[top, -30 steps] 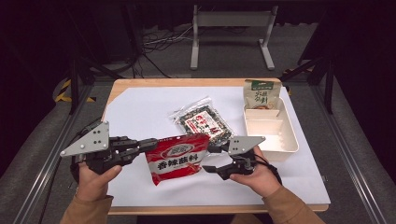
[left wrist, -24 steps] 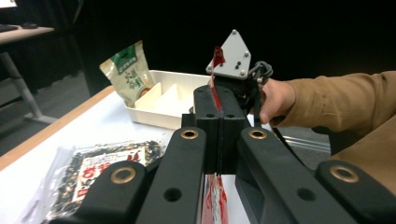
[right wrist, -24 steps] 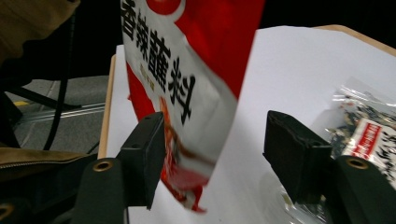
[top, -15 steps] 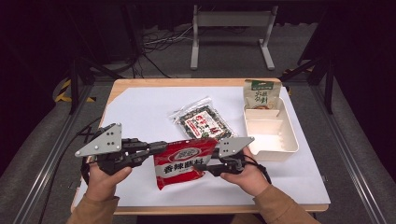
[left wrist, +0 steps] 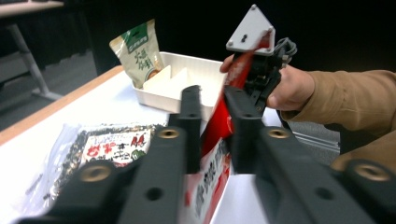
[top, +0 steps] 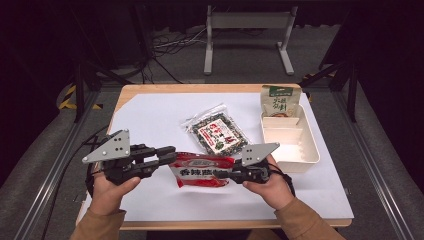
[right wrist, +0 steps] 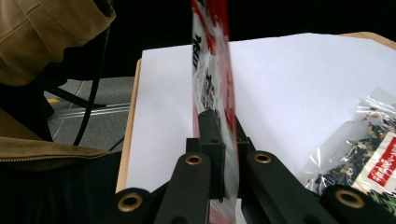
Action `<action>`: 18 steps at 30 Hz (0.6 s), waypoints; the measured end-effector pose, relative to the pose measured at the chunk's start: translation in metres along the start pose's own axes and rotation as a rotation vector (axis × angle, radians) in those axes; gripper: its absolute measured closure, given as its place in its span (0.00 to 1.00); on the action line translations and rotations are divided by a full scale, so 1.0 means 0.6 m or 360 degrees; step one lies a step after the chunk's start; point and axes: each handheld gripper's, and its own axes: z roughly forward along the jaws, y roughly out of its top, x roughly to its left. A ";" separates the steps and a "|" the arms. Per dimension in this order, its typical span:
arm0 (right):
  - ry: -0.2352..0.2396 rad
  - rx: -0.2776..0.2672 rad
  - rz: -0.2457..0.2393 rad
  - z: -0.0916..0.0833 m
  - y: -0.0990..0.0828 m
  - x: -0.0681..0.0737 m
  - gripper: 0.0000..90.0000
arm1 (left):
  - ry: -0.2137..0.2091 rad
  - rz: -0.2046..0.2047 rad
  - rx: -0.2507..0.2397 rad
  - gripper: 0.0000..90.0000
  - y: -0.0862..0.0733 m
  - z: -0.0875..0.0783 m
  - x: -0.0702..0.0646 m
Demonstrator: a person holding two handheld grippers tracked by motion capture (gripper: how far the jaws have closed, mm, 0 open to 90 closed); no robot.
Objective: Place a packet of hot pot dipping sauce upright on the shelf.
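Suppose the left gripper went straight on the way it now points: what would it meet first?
Probably the red packet, already between the left gripper's parted jaws, which have just been opening. Beyond it along that line is the right gripper, clamped on the packet's other end.

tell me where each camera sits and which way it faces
High view: above the person's side, facing forward and down on the table; both forearms show.
Left gripper view: on the left hand-held gripper, looking along its jaws at the red packet, white tray and the other hand.
Right gripper view: on the right hand-held gripper, clamped on the packet; a sleeve shows.
Shared: the red packet.
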 end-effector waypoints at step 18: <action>-0.0094 -0.0047 0.0037 -0.071 0.007 -0.013 1.00 | 0.0217 -0.0060 0.0110 0.39 -0.027 -0.016 0.022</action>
